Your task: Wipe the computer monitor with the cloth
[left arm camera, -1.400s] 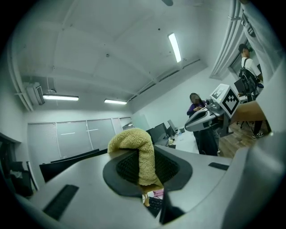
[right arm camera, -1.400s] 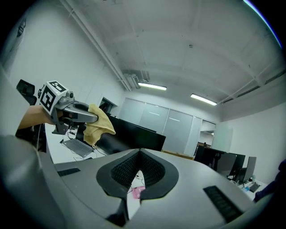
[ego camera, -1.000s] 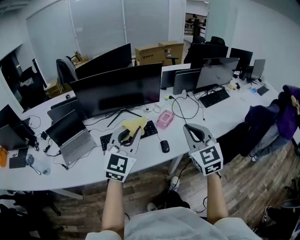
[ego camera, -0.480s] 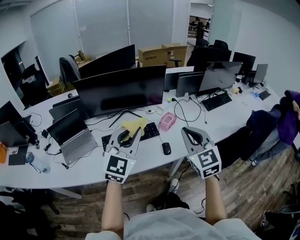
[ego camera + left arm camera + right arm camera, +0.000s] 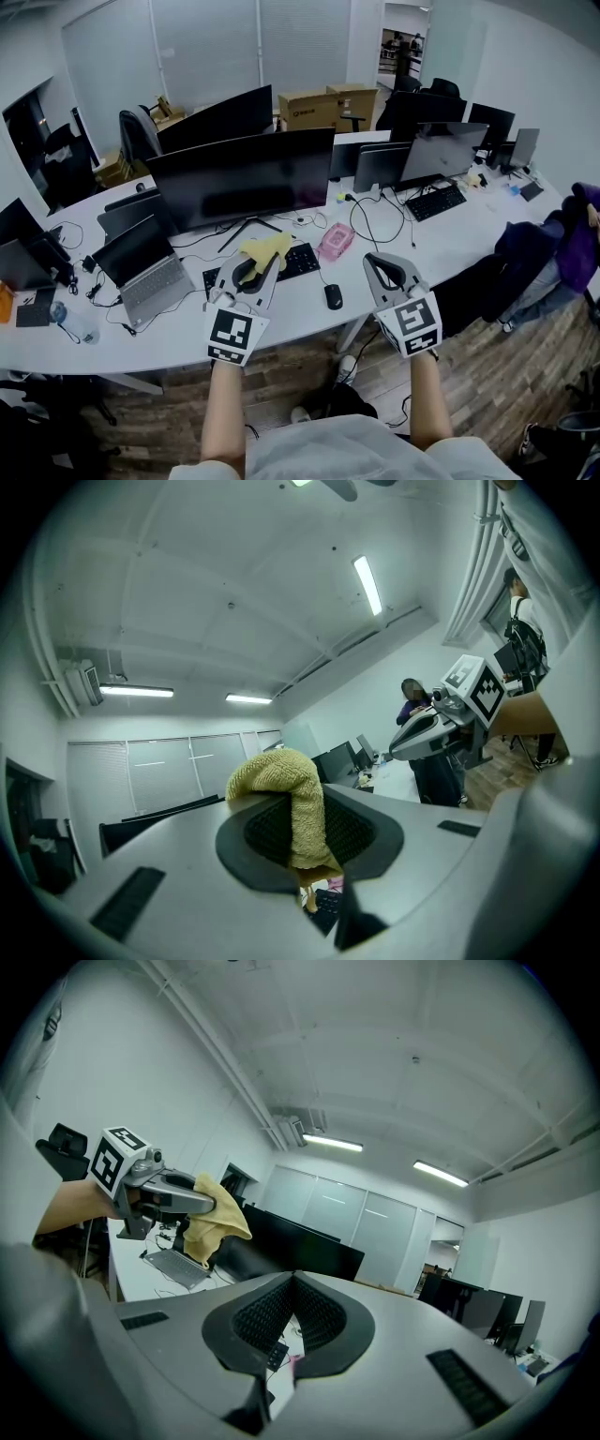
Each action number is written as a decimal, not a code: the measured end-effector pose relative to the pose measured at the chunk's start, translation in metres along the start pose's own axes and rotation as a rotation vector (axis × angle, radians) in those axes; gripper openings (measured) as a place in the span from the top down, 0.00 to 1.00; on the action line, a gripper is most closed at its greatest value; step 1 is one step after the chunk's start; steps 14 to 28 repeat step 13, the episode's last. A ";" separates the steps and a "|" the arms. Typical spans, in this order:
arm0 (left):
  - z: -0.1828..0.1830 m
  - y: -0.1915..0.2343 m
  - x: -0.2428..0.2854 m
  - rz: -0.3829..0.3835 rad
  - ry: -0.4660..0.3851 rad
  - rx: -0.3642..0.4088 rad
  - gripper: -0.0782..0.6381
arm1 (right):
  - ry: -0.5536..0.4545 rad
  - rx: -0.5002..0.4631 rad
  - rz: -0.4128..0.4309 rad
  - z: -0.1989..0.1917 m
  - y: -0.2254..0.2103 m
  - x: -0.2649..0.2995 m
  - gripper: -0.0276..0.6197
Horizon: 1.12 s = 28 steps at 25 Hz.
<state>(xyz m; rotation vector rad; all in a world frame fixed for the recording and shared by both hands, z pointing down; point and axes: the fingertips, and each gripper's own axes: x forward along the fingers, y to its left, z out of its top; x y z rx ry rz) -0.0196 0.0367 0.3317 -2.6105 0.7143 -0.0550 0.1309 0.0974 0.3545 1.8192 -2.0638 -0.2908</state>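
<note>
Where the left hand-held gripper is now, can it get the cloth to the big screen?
Probably yes. The left hand-held gripper, shut on the cloth, hangs over the keyboard, and only open air lies between it and the monitor ahead.

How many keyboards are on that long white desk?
2. One keyboard lies before the wide monitor, beyond the left tongs; a second keyboard sits far right. More may hide behind screens.

An open laptop [image 5: 145, 272] sits at the left of the white desk [image 5: 291, 309]; a black mouse [image 5: 330, 296] lies near a pink pack [image 5: 333, 240], with cardboard boxes [image 5: 328, 105] far behind
</note>
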 end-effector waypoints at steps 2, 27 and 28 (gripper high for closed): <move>-0.001 -0.002 0.001 0.000 0.002 -0.006 0.79 | 0.005 0.002 -0.001 -0.003 -0.001 -0.001 0.92; 0.000 -0.012 0.006 -0.013 0.009 -0.010 0.79 | 0.014 0.016 0.000 -0.010 -0.007 -0.006 0.92; 0.000 -0.012 0.006 -0.013 0.009 -0.010 0.79 | 0.014 0.016 0.000 -0.010 -0.007 -0.006 0.92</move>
